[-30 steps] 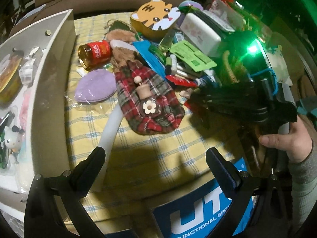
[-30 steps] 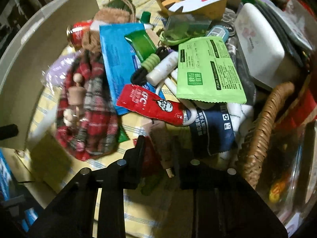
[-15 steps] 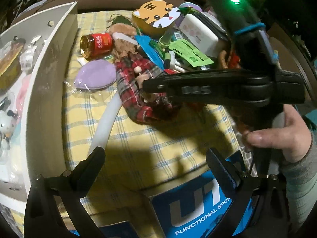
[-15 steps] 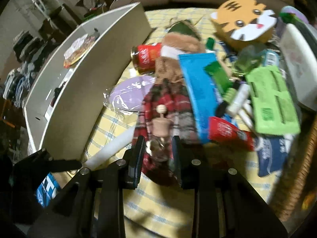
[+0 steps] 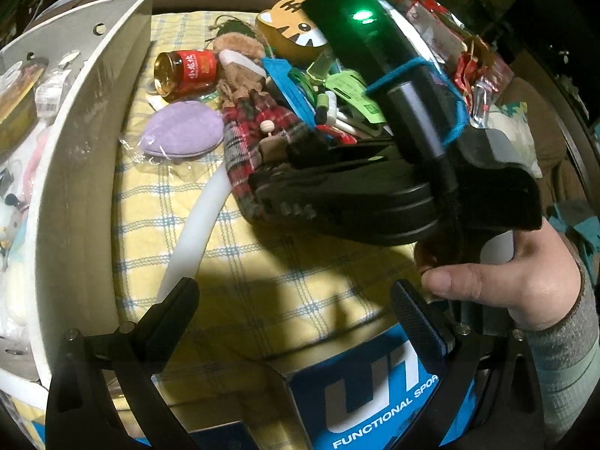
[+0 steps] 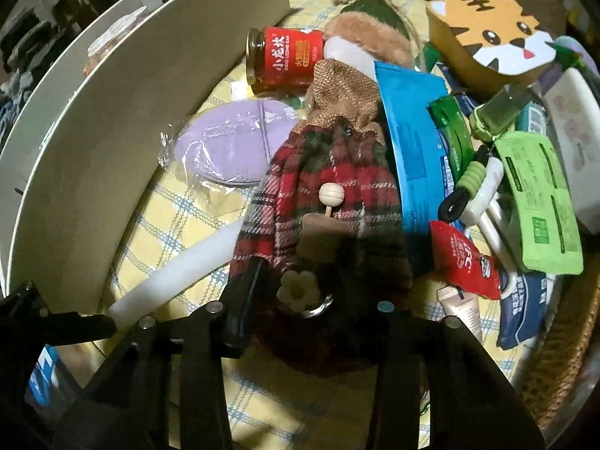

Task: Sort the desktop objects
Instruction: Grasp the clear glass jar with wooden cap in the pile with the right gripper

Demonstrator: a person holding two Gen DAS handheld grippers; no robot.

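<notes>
At 9 o'clock curves the white shelf unit [image 6: 112, 120]. The left gripper [image 5: 296, 311] hovers over the yellow checked desk [image 5: 262, 262], jaws wide apart, gripping nothing. The right gripper [image 6: 303, 300] straddles a small flower-trimmed bottle [image 6: 300, 288] lying on the red plaid pouch [image 6: 330, 187]; its jaws look slightly apart, though shadow hides contact. At 12 o'clock lies the red-labelled jar [image 6: 285, 58].

Right gripper [image 6: 300, 296] fingers astride flower-topped bottle [image 6: 302, 292], plaid pouch [image 6: 330, 187]
</notes>
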